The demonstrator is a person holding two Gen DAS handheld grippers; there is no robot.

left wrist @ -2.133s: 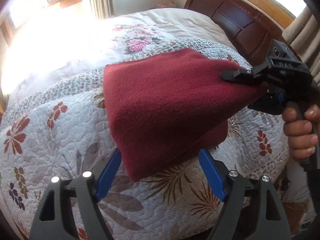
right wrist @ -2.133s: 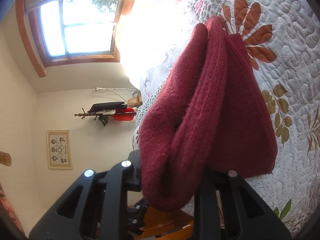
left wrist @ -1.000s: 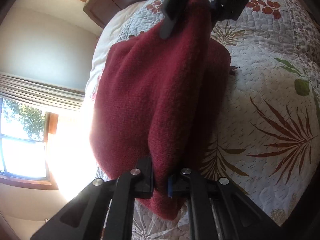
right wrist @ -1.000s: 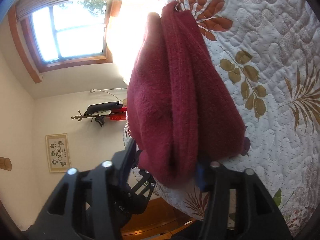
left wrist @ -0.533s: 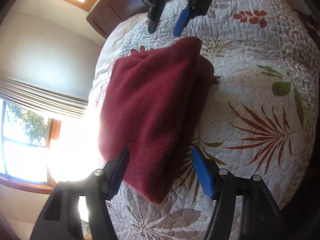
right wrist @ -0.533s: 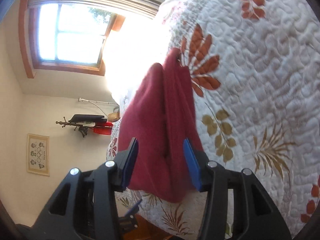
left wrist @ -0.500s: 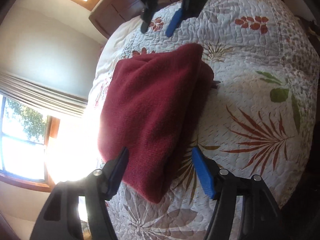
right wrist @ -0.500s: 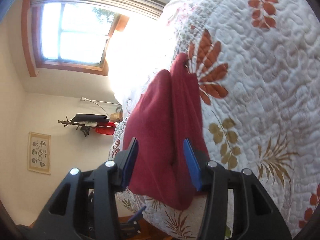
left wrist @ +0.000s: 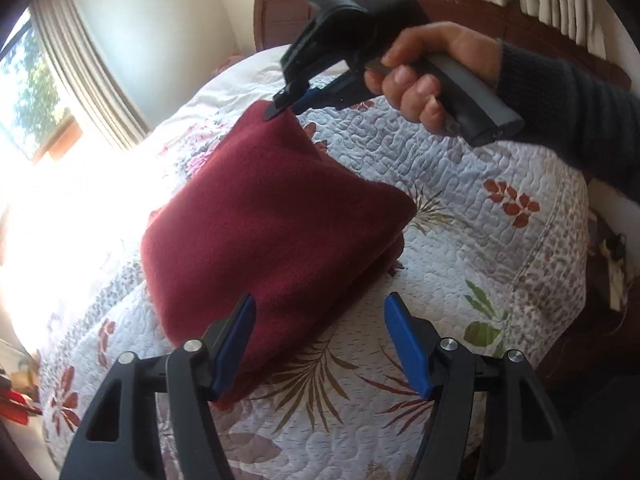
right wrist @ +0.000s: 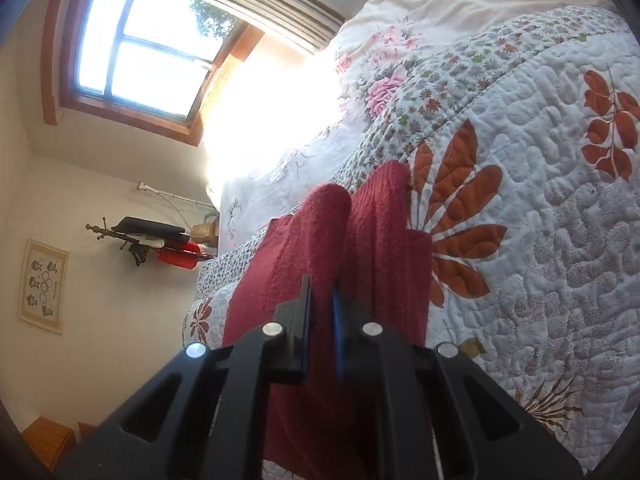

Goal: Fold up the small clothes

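Note:
A folded dark red garment lies on the floral quilt. In the left wrist view my left gripper stands open at the garment's near edge, its left blue pad against the fabric and its right pad over bare quilt. My right gripper, held by a hand, pinches the garment's far corner and holds it raised. In the right wrist view the right gripper is shut on a thick fold of the red garment.
A dark wooden headboard stands behind the bed. A cream floral sheet covers the far side in strong sunlight. A window, a coat rack and a framed picture are on the walls.
Half a second ago both grippers stood open around the garment. The right gripper has since shut on the far corner and raised it. The left gripper stays open and has turned.

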